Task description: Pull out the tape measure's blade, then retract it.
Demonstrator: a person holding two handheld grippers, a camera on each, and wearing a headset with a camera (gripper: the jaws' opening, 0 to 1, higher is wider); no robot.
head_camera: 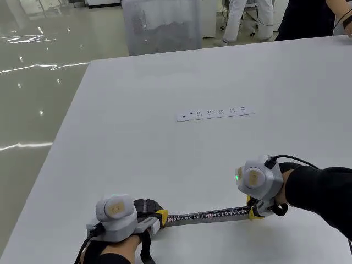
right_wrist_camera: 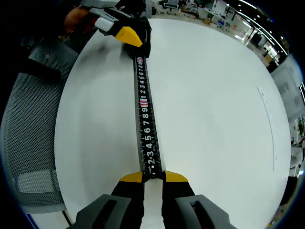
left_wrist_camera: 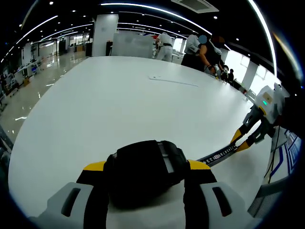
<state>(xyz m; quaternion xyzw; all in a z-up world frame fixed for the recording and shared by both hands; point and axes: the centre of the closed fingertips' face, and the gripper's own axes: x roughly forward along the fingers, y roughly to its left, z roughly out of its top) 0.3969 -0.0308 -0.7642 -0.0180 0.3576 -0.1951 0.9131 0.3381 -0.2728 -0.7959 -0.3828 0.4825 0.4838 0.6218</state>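
A black tape measure case [left_wrist_camera: 145,169] sits clamped between the yellow-tipped jaws of my left gripper [left_wrist_camera: 147,167], low on the white table [head_camera: 165,82]. In the head view the case [head_camera: 147,208] is at the bottom left under the left gripper [head_camera: 157,219]. Its dark blade [head_camera: 206,215] stretches right to my right gripper [head_camera: 254,212], which is shut on the blade's end. In the right gripper view the blade [right_wrist_camera: 144,119] runs from my right gripper [right_wrist_camera: 152,177] up to the case [right_wrist_camera: 138,33], with numbers past ten showing.
A white power strip [head_camera: 215,113] lies mid-table. A grey mesh chair [right_wrist_camera: 28,143] stands beside the table's near edge. A translucent bin [head_camera: 162,25] stands beyond the far edge, with people [left_wrist_camera: 190,45] standing further back. Glossy floor [head_camera: 38,82] lies to the left.
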